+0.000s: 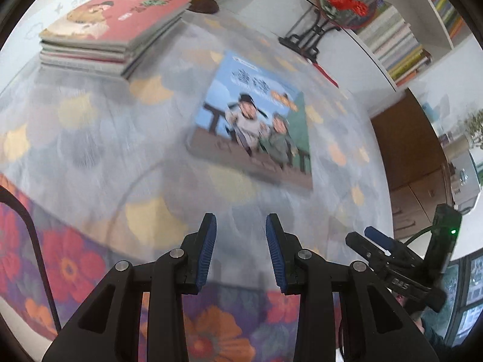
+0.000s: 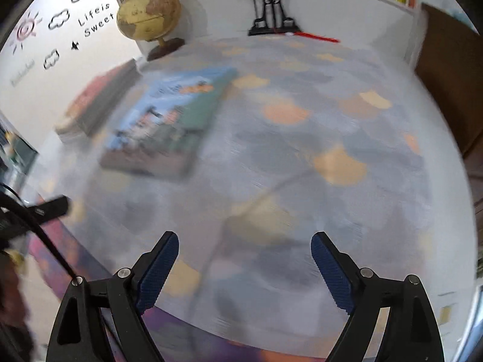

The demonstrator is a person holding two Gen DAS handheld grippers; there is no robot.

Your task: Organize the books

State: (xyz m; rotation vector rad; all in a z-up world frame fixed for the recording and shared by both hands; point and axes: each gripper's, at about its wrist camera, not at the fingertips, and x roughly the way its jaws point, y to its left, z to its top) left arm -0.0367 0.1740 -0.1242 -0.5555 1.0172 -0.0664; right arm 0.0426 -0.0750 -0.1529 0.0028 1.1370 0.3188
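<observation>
A blue picture book (image 1: 256, 120) lies flat by itself on the table (image 1: 105, 138), ahead of my left gripper (image 1: 241, 223), which hangs above the near edge with its jaws apart and nothing between them. A stack of books with a red cover on top (image 1: 117, 27) sits at the far left. My right gripper (image 1: 383, 238) shows at the lower right of that view. In the right wrist view the blue book (image 2: 169, 123) lies to the left, the stack (image 2: 96, 99) behind it, both blurred. My right gripper (image 2: 244, 241) is wide open and empty over bare cloth.
A globe (image 2: 148, 12) and a round fan on a black stand (image 1: 341, 3) occupy the table's far edge. Shelves of books (image 1: 398, 45) run behind. A wooden cabinet (image 1: 407, 163) stands to the right. A flowered cloth (image 1: 69, 265) hangs off the near edge. A black cable (image 1: 36, 241) trails at left.
</observation>
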